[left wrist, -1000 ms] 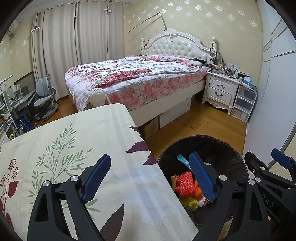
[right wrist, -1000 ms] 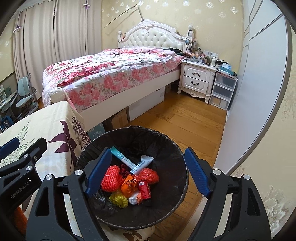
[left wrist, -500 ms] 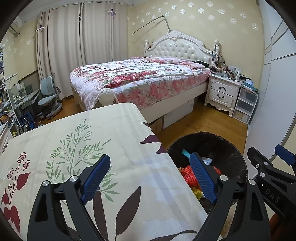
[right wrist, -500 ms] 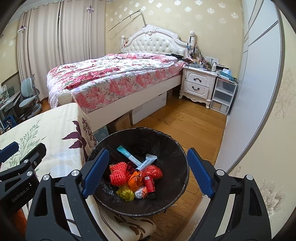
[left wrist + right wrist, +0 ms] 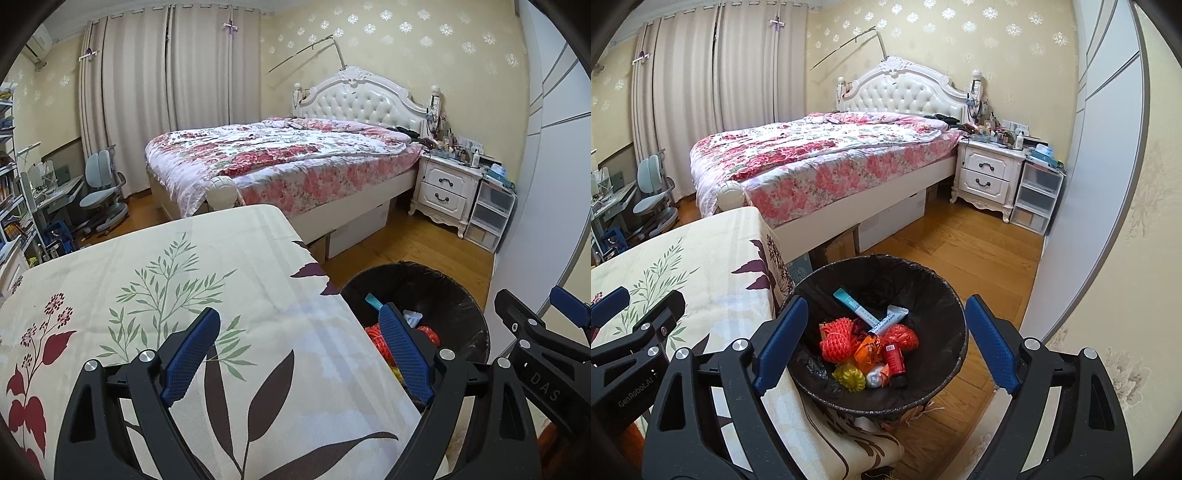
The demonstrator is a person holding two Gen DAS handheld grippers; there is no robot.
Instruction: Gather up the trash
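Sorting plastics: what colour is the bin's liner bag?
Black; the liner bag shows best in the right wrist view.

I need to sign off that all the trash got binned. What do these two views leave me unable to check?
- Left wrist view: most of the bin contents, hidden by the table edge and a finger.
- Both views: the near table surface, covered by the gripper bodies.
- Right wrist view: tube labels, too small to read.
- Floor behind the table, out of sight.
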